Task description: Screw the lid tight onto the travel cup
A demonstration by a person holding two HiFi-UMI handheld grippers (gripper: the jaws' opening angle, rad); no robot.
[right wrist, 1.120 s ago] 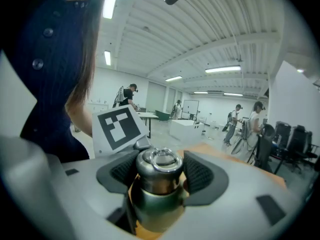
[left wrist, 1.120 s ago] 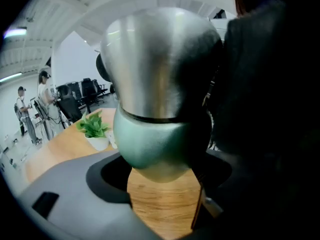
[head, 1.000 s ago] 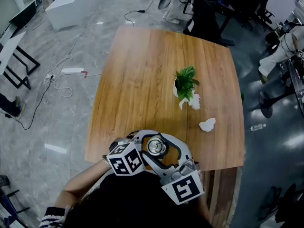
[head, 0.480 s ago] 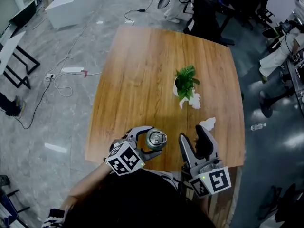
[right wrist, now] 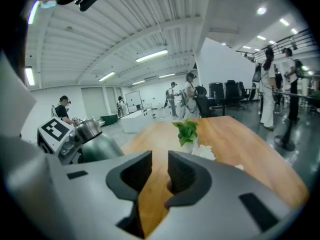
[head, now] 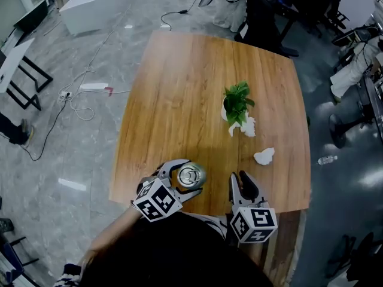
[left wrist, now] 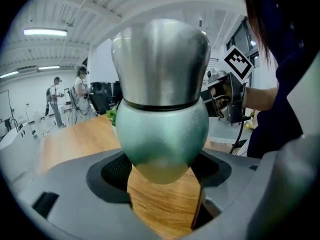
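Observation:
The travel cup [head: 189,176], green with a steel lid [left wrist: 160,59] on top, stands upright near the table's near edge. My left gripper [head: 182,173] is shut on its green body [left wrist: 162,129], one jaw on each side. My right gripper [head: 242,187] is to the cup's right, apart from it, over the table edge. Its jaws have just been closing and now stand almost together with only a narrow slit and nothing between them [right wrist: 160,176]. In the right gripper view the cup [right wrist: 97,146] is at the left.
A small potted plant [head: 236,103] stands mid-table, with crumpled white paper [head: 246,127] at its foot and another wad [head: 263,156] nearer me. The wooden table [head: 179,88] ends just under both grippers. People and office chairs are in the background.
My right gripper came off the cup's lid, swung right and down toward the table's near edge, rolled, and its wide jaws closed. The left gripper kept its hold on the cup.

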